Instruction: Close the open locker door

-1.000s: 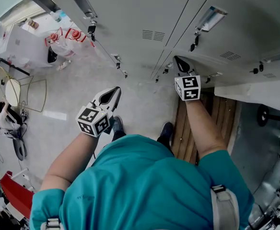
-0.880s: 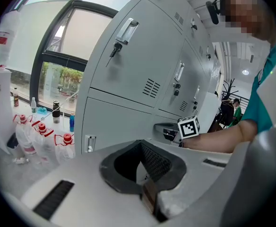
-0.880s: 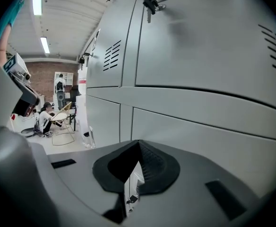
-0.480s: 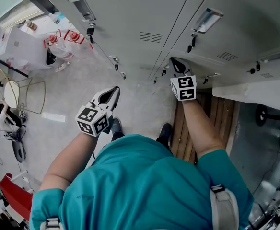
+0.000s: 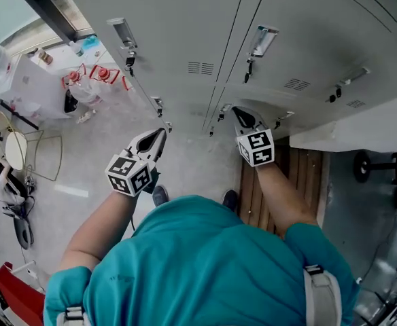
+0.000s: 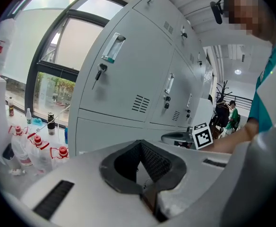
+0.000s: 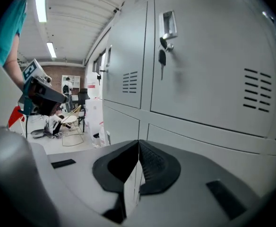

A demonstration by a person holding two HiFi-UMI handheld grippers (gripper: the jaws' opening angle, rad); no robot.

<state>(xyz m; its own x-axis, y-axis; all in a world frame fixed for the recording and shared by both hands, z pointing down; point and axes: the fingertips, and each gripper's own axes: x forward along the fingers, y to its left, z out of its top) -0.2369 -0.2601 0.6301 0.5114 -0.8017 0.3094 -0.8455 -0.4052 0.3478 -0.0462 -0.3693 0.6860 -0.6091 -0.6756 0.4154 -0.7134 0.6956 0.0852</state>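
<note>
A bank of grey lockers [image 5: 185,32] fills the space ahead, and every door directly in front of the person sits flush. To the right a pale panel [image 5: 361,133] juts out from the locker face over wooden slats [image 5: 283,175]. I judge it to be the open locker door, not yet pushed. The right hand-held gripper [image 5: 239,114] points at the lockers beside it, jaws pressed together and empty, suited to nudging rather than gripping. The left hand-held gripper [image 5: 159,136] hangs clear, likewise closed on nothing.
</note>
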